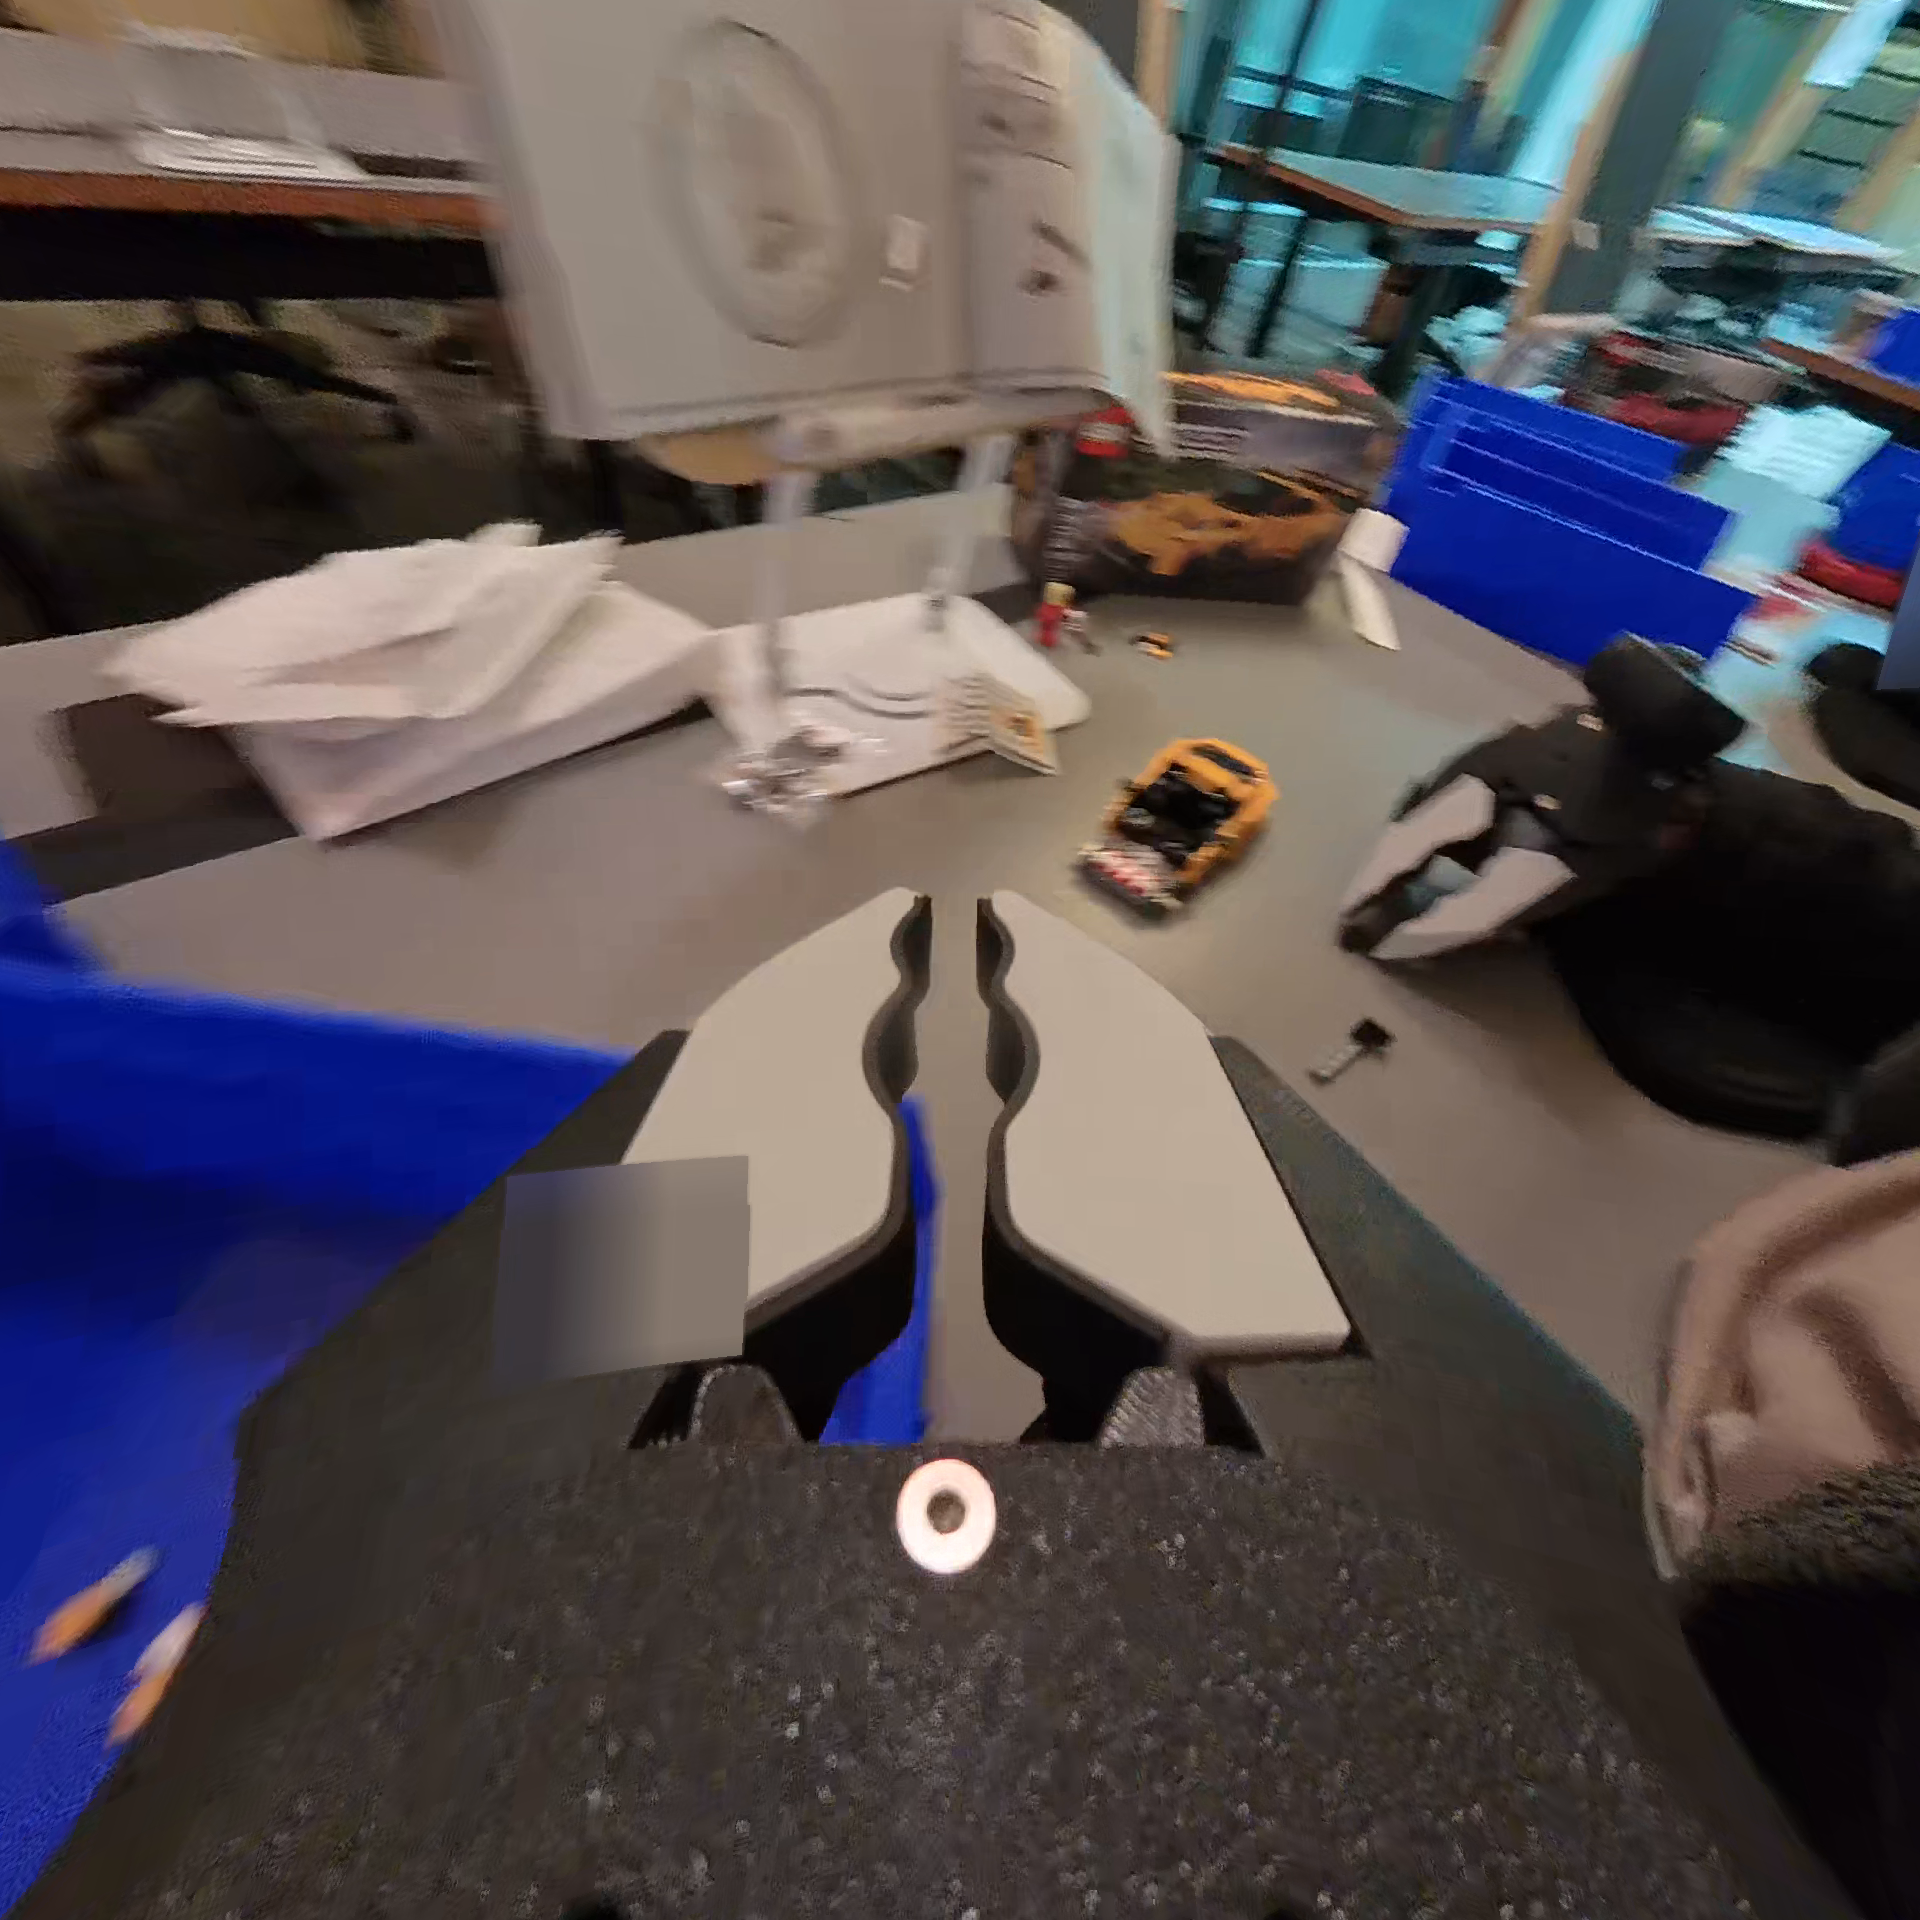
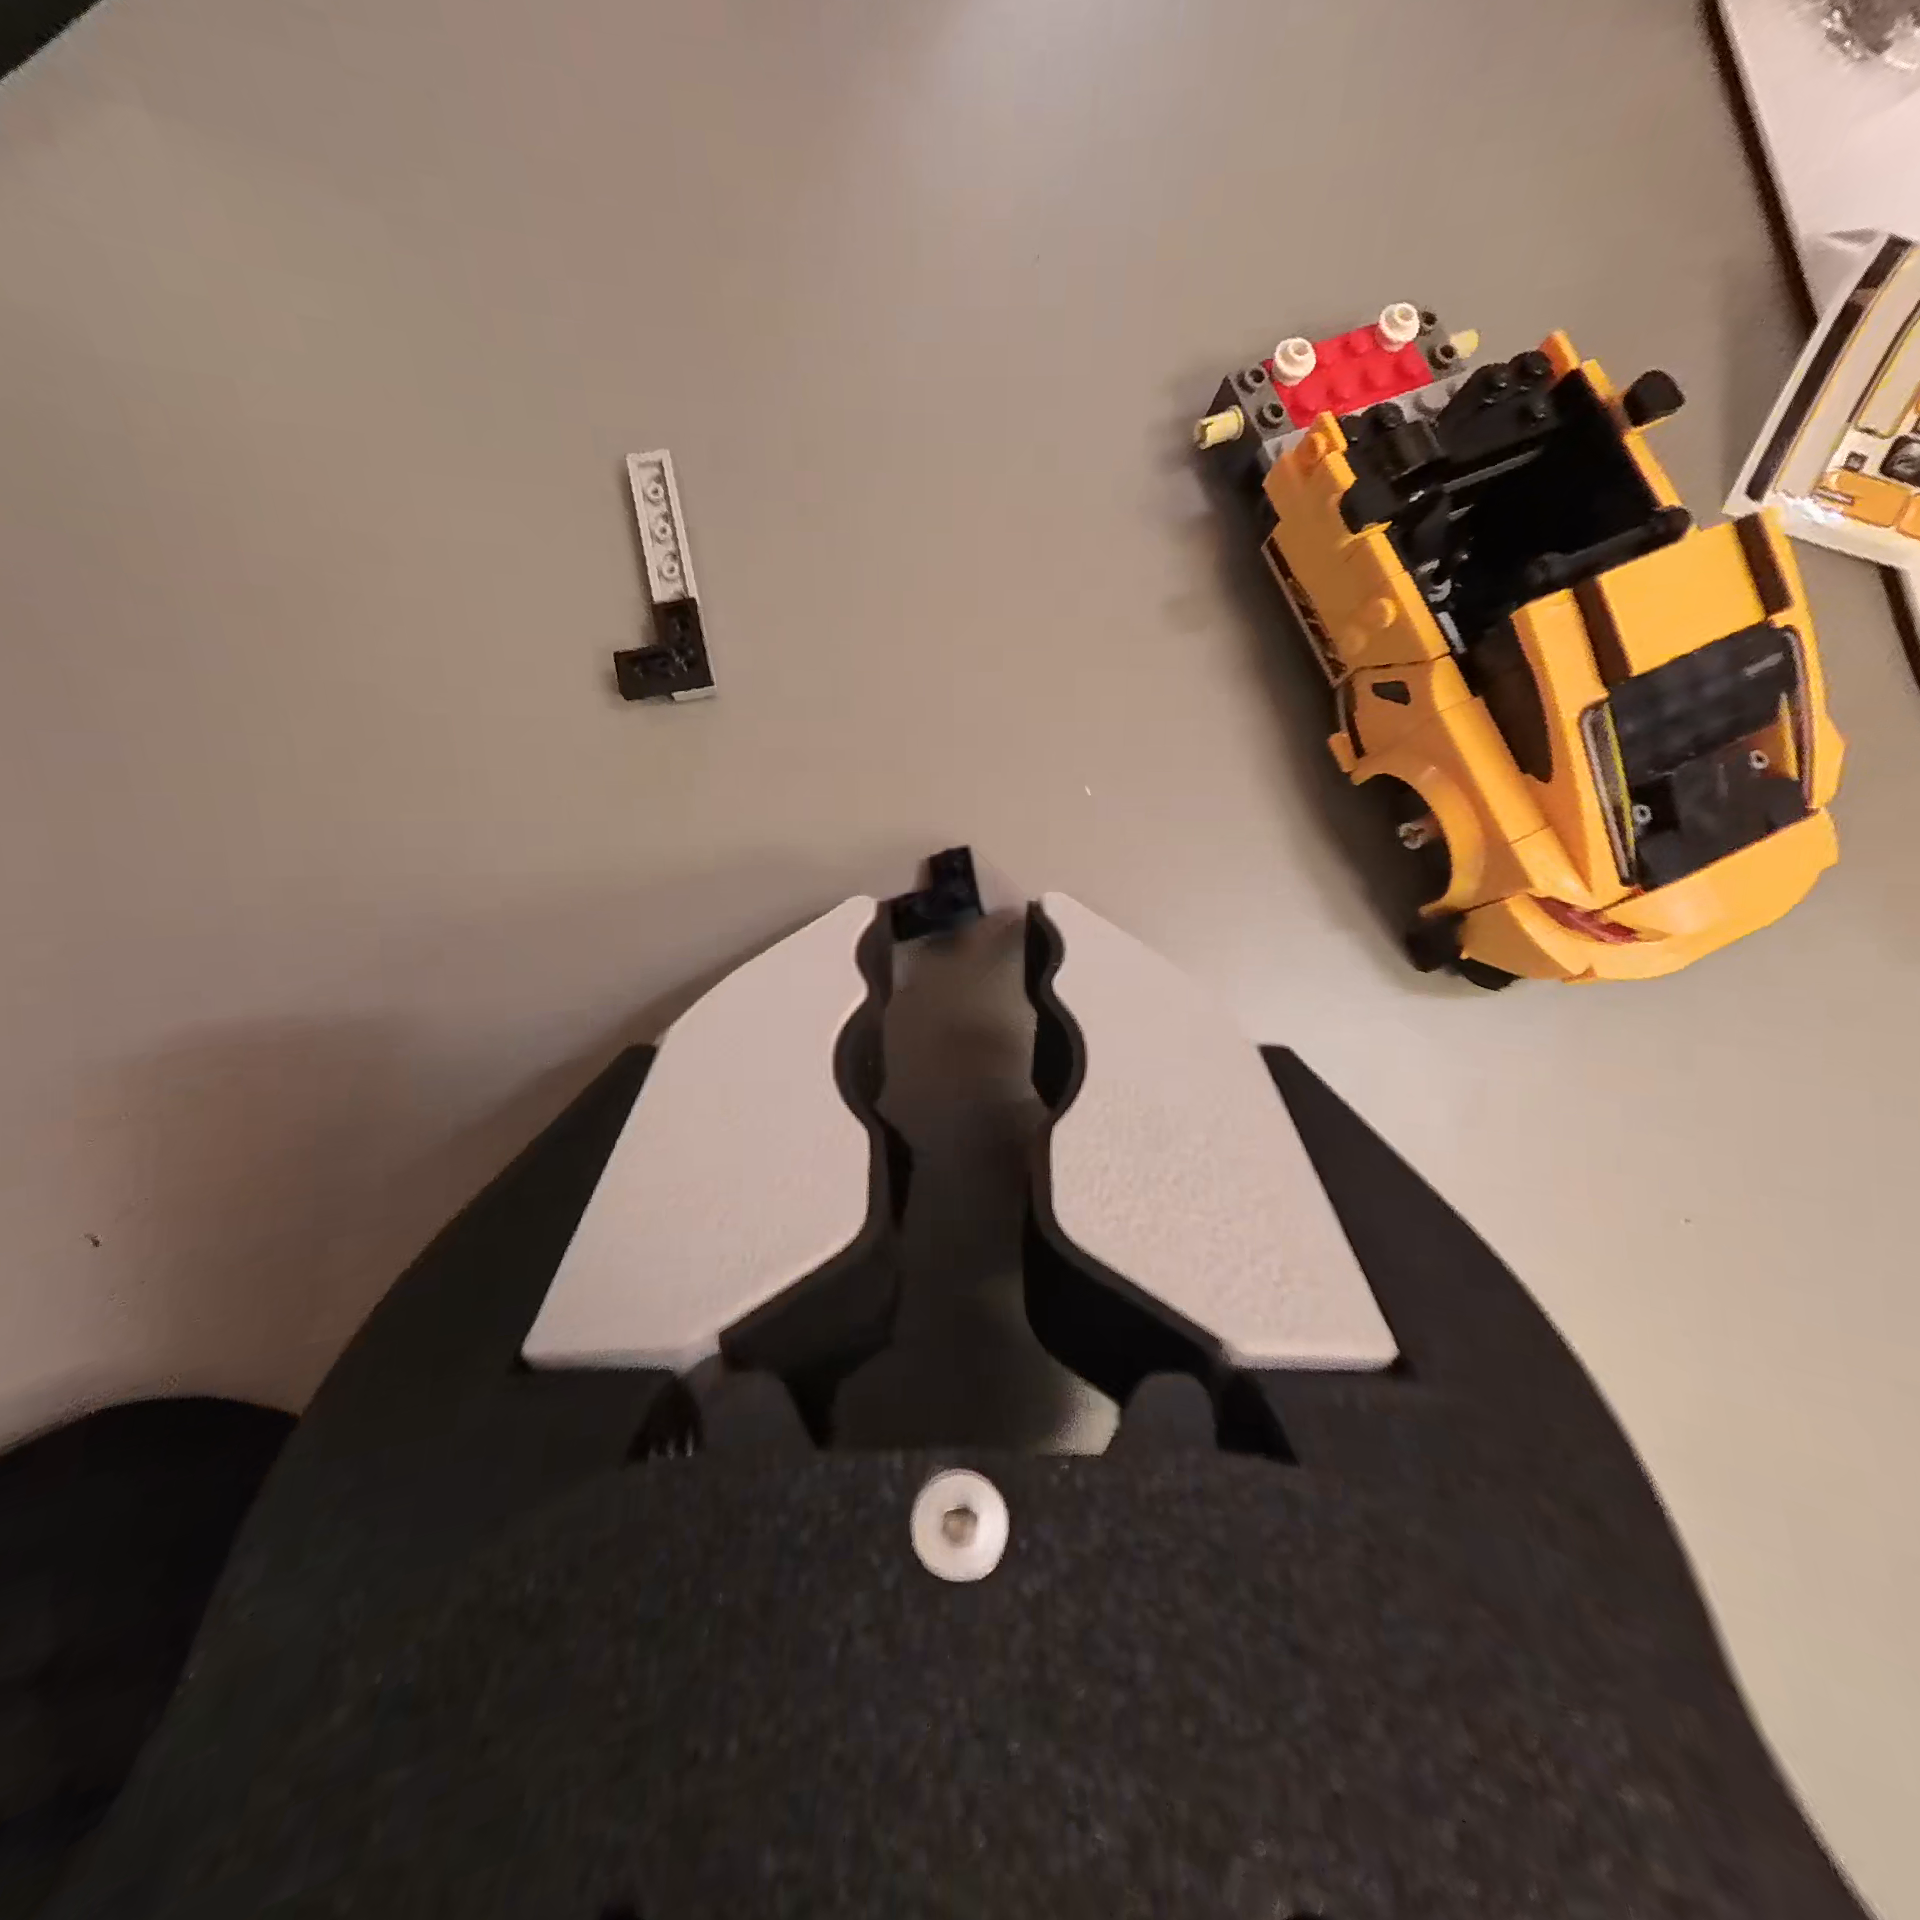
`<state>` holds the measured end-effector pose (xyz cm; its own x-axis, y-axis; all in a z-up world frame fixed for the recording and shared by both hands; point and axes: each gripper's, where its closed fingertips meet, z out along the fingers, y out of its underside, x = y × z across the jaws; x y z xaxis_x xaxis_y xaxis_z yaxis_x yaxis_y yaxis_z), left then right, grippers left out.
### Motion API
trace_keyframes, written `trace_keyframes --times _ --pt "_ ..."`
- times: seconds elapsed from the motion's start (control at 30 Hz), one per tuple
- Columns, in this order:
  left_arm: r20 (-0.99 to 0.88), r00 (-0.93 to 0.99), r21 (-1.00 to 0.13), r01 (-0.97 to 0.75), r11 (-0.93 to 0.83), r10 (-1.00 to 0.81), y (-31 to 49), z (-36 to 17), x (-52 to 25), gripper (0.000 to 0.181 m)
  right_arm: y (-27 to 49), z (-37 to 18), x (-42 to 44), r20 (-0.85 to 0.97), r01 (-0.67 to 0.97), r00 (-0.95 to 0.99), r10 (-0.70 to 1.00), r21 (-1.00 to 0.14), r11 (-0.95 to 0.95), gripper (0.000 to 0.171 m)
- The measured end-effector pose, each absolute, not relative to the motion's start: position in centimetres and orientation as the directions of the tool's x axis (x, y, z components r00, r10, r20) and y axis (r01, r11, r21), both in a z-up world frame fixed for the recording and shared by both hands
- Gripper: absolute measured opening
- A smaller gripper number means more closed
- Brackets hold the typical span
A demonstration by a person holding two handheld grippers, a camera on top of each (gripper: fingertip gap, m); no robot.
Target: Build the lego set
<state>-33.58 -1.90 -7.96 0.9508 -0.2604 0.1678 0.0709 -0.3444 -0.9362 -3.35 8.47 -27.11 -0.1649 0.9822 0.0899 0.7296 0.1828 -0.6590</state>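
Right hand-held gripper (image 2: 956, 914) part-open, black corner piece (image 2: 943, 891) against its left fingertip, possibly ungripped. Grey-and-black strip (image 2: 663, 582) at eleven o'clock, orange car (image 2: 1558, 665) at two (counter-bound). Left hand-held gripper (image 1: 954, 914) narrow, empty. Risk: piece skidding away.

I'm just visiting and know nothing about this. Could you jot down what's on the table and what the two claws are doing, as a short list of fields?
surface: grey table
main build: orange toy car, partly built, red bricks at one end
loose part: grey strip with black corner piece, lying apart from the car
small black corner piece: at the right claw tips, by its left finger; grip cannot be told
left claw: narrow gap, nothing between the fingers
paper: instruction booklet beside the car
behind: set box, blue bins
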Motion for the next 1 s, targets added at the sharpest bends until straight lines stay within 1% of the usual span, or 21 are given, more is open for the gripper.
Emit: trace_keyframes --times 0.07,0.13,0.2,0.3,0.4,0.5,0.6,0.67,0.77,0.87,0.93,1.0 --pt "0.145 0.976 -0.924 0.077 -0.374 -0.159 -3.6 -7.7 -37.3 0.008 8.5 -27.1 -3.4 0.104 0.728 -0.171 0.98 -0.657 0.197 0.03" --pt "0.099 0.992 -0.893 0.056 -0.446 -0.075 -4.9 -8.6 -40.2 0.009 8.4 -27.1 -3.3 0.094 0.724 -0.179 0.979 -0.662 0.196 0.036" --pt "0.029 0.999 -0.834 0.015 -0.551 -0.017 -6.0 -10.3 -42.6 0.012 8.5 -26.6 -3.4 0.091 0.703 -0.172 0.981 -0.686 0.187 0.038" --pt "-0.06 0.998 -0.706 -0.047 -0.706 -0.006 -7.1 -13.4 -45.1 0.013 8.8 -24.5 -4.1 0.069 0.611 -0.14 0.988 -0.779 0.141 0.038" --pt "-0.101 0.994 -0.55 -0.096 -0.829 -0.048 -7.6 -16.8 -46.8 0.011 9.2 -22.2 -4.6 0.059 0.492 -0.109 0.992 -0.864 0.105 0.038" --pt "-0.12 0.987 -0.391 -0.149 -0.908 -0.11 -8.0 -19.6 -48.2 0.01 9.7 -20.7 -4.8 0.063 0.403 -0.079 0.995 -0.911 0.09 0.035" --pt "-0.084 0.972 -0.225 -0.234 -0.946 -0.221 -8.7 -22.1 -48.1 0.009 10.4 -20.6 -4.7 0.066 0.383 -0.042 0.997 -0.92 0.077 0.033" --pt "-0.036 0.956 -0.129 -0.292 -0.948 -0.29 -9.3 -23.6 -47.5 0.012 10.7 -20.8 -4.7 0.066 0.384 -0.031 0.997 -0.921 0.072 0.032" --pt "0.006 0.932 -0.025 -0.362 -0.932 -0.362 -9.9 -25.2 -46.9 0.017 10.9 -21.1 -4.7 0.057 0.389 -0.023 0.998 -0.919 0.062 0.031" --pt "0.032 0.916 0.052 -0.401 -0.914 -0.4 -10.4 -26.4 -46.8 0.023 11.0 -21.4 -4.7 0.05 0.398 -0.02 0.999 -0.916 0.054 0.031" --pt "0.027 0.908 0.08 -0.418 -0.905 -0.418 -10.4 -26.8 -46.8 0.025 11.2 -21.6 -4.7 0.045 0.4 -0.015 0.999 -0.915 0.048 0.031" --pt "0.024 0.901 0.087 -0.433 -0.897 -0.433 -10.0 -27.0 -46.7 0.022 11.3 -21.6 -4.7 0.038 0.402 -0.012 0.999 -0.915 0.04 0.03"
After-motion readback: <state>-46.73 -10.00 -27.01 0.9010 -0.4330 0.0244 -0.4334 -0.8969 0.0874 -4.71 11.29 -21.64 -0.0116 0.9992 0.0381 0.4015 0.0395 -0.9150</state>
